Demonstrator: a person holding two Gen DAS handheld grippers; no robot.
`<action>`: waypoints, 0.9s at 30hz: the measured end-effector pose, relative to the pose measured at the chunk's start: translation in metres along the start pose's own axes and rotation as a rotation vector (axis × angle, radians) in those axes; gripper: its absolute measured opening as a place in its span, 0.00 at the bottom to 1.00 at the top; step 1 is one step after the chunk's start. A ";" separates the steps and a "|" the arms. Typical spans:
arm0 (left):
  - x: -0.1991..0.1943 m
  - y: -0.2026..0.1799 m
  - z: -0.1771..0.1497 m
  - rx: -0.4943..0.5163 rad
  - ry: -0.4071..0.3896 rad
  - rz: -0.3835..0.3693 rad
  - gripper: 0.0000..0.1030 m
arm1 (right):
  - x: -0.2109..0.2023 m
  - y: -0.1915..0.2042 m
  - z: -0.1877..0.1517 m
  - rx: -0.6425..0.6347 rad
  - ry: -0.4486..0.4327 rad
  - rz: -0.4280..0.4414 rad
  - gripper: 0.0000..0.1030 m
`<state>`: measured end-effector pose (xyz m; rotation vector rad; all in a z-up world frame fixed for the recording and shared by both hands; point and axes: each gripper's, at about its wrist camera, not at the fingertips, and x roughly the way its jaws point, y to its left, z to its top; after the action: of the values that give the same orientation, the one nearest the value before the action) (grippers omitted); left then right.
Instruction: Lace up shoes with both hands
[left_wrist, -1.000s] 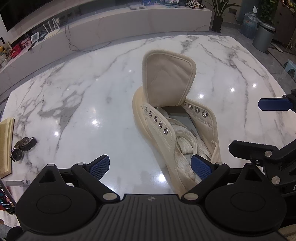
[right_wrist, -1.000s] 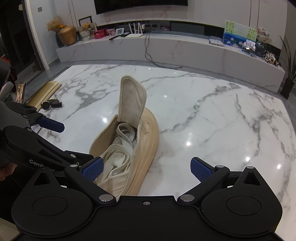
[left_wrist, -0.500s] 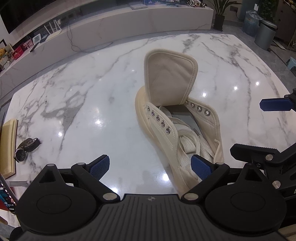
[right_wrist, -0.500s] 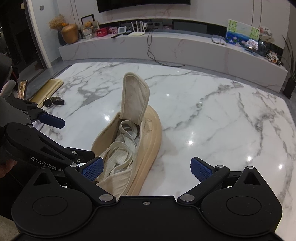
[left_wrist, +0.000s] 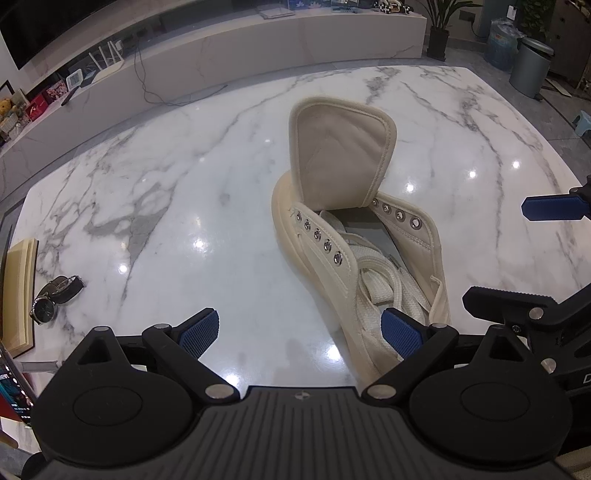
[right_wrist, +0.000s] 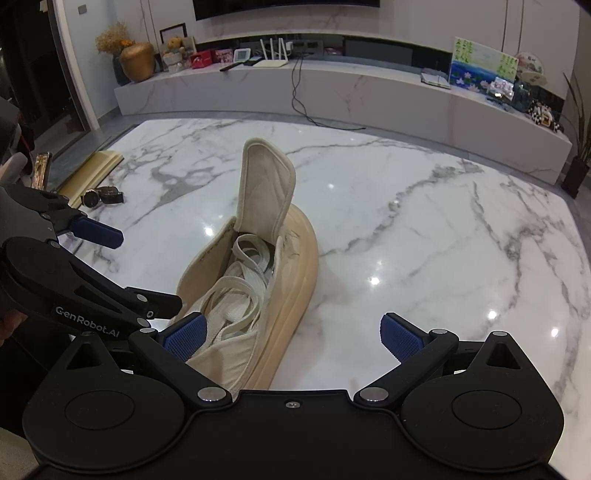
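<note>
A cream high-top shoe lies on the marble table, tongue standing up, eyelets unlaced. A white lace is bundled loose inside it. My left gripper is open and empty, just left of the shoe's heel end. The shoe and lace also show in the right wrist view. My right gripper is open and empty over the shoe's right side. Each gripper shows at the edge of the other's view.
A wristwatch and a wooden block lie at the table's left edge. A phone stands beyond them. A low marble shelf with ornaments runs behind the table. A grey bin stands on the floor.
Both grippers have lifted and drawn back a little; the shoe sits slightly farther away in both views. The shoe and lace have not moved.
</note>
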<state>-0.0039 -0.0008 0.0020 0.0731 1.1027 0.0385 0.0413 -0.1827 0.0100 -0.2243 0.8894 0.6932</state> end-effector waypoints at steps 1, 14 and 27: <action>0.000 0.000 0.000 0.000 0.000 0.000 0.93 | 0.000 0.000 0.000 0.000 0.001 0.000 0.98; -0.004 -0.001 0.001 -0.004 -0.021 -0.011 0.93 | 0.002 0.001 -0.002 -0.018 0.017 -0.005 0.98; -0.003 -0.007 0.008 0.019 -0.022 -0.035 0.80 | 0.002 0.003 -0.005 -0.042 -0.001 0.011 0.95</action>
<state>0.0020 -0.0083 0.0076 0.0706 1.0818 -0.0041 0.0370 -0.1824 0.0057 -0.2571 0.8763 0.7228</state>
